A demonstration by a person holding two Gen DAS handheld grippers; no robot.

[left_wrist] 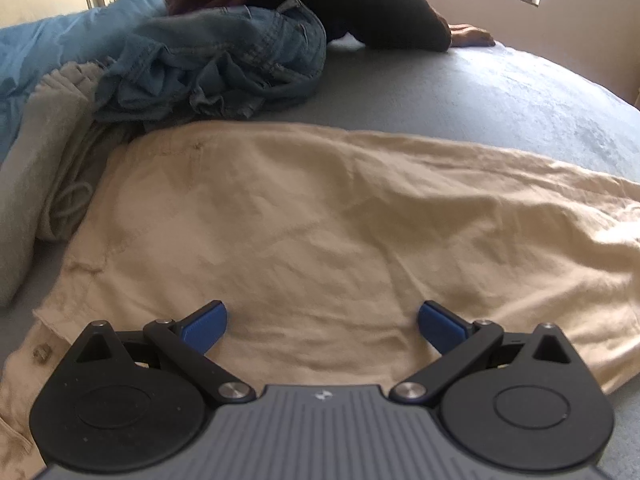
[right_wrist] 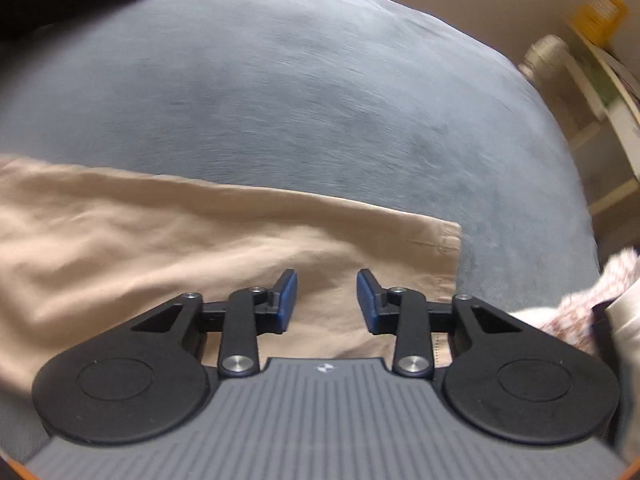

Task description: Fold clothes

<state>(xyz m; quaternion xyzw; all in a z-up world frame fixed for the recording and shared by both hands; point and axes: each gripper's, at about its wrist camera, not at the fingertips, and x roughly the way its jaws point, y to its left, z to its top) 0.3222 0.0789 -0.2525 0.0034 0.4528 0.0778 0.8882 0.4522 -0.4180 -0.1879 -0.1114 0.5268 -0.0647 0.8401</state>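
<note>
Left wrist: my left gripper (left_wrist: 322, 326) sits low over the beige trousers (left_wrist: 304, 224), spread wide, nothing between the blue pads (left_wrist: 204, 326). The trousers lie flat across the grey bed (left_wrist: 500, 92), waistband and button (left_wrist: 41, 351) at the left. The cloth is thin, woven and finely creased, so it should slide if dragged. Behind it: a crumpled denim garment (left_wrist: 224, 60), a grey drawstring garment (left_wrist: 48, 184) and a blue blanket (left_wrist: 44, 40). A person's sleeve (left_wrist: 384, 8) leans on the far edge.

Right wrist: my right gripper (right_wrist: 327, 300) is half-spread and empty, above the hem (right_wrist: 448, 248) of the trouser leg. Image is blurred.

My judgement: pinch both layers at the edge, lift together, keep the cloth taut. I can't tell whether it's already halved lengthwise.
</note>
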